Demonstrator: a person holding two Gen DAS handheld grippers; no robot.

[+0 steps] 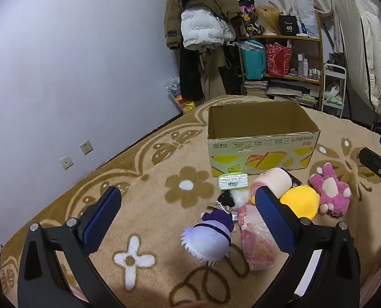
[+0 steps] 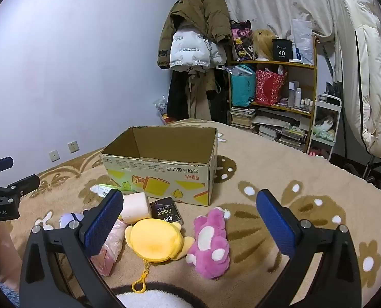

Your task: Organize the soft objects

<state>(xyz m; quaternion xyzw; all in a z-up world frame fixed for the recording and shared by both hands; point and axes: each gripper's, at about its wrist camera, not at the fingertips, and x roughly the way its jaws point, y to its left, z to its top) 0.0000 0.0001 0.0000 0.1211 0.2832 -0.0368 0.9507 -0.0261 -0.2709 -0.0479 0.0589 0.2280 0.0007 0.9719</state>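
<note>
An open cardboard box (image 1: 262,151) (image 2: 162,177) stands on the beige rug. In front of it lie a yellow plush (image 1: 302,201) (image 2: 153,240), a pink plush bear (image 1: 330,191) (image 2: 211,241), a purple-haired doll (image 1: 208,238) (image 2: 68,218), a black-and-white fluffy toy (image 1: 232,197), a pink block (image 1: 273,181) (image 2: 135,206) and a pink packet (image 1: 256,243) (image 2: 111,246). My left gripper (image 1: 188,218) is open above the purple-haired doll. My right gripper (image 2: 190,219) is open above the two plushes.
A green-and-white tissue pack (image 1: 232,181) and a black "Face" packet (image 2: 166,211) lie by the box. A shelf (image 2: 275,89) with bags and books, hung coats (image 1: 203,25) and a white cart (image 2: 323,128) stand behind. The wall (image 1: 75,64) is on the left.
</note>
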